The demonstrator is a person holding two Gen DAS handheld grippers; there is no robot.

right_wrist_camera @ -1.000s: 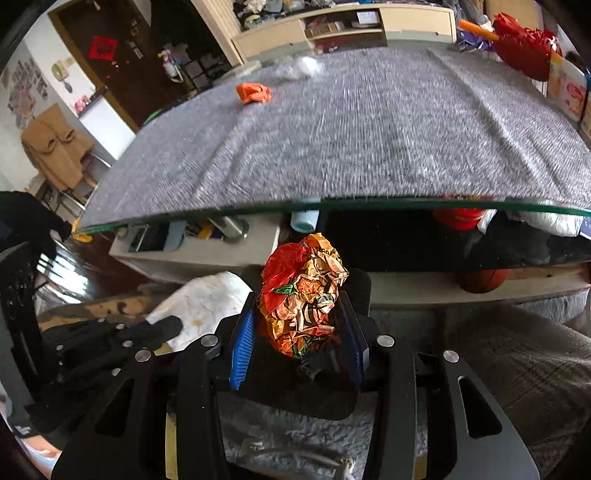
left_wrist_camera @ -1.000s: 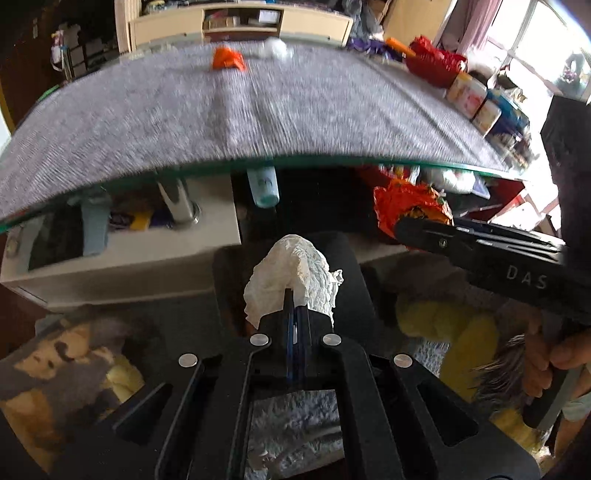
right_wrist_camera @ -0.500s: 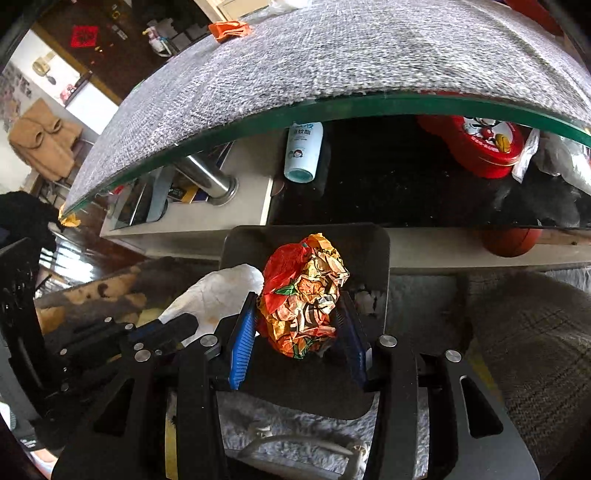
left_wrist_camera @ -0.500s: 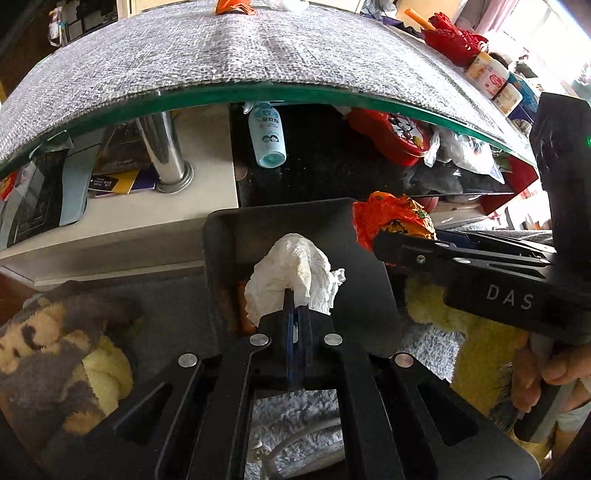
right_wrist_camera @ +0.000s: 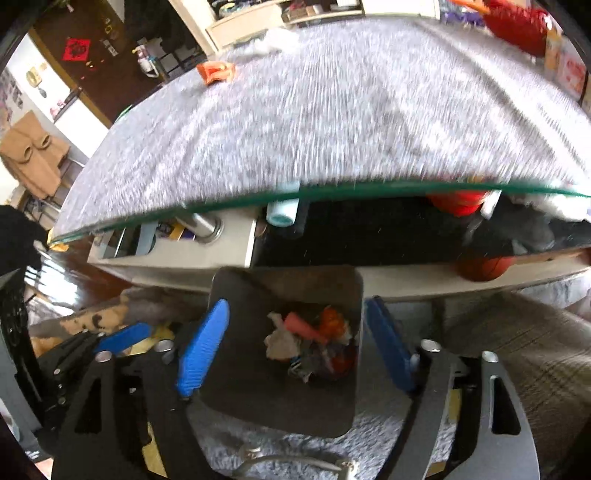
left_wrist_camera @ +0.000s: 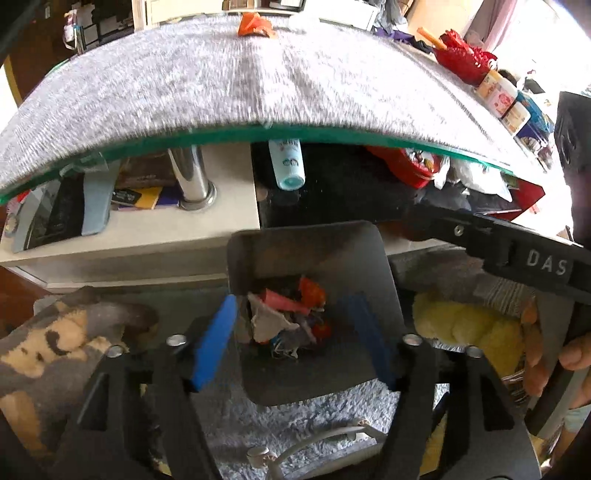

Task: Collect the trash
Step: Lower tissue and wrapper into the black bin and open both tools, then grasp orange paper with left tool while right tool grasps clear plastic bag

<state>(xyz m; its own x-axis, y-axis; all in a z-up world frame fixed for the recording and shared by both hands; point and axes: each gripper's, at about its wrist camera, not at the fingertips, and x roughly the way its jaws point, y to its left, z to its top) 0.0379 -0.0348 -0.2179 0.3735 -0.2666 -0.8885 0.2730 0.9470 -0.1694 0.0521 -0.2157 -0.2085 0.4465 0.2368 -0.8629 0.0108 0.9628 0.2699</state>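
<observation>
Setting: grey-clothed glass table (left_wrist_camera: 229, 88), dark bin (left_wrist_camera: 384, 266) on the rug just before it.
Left wrist view: left gripper (left_wrist_camera: 295, 332) over the bin, jaws just opened wide, empty; trash (left_wrist_camera: 284, 321) inside the bin.
Right wrist view: right gripper (right_wrist_camera: 295, 347) over the bin, jaws just spread, empty; orange scrap (right_wrist_camera: 216, 72) at the table's far edge.

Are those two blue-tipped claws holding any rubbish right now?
No. Both the left gripper and right gripper have just opened; nothing sits between their jaws, above the bin.

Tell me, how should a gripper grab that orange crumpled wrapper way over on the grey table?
Probably from straight above, pinching across the middle of the orange wrapper. It lies low and crumpled on the grey cloth, with bare cloth around it, so open jaws could straddle it and squeeze the bunched folds.
</observation>
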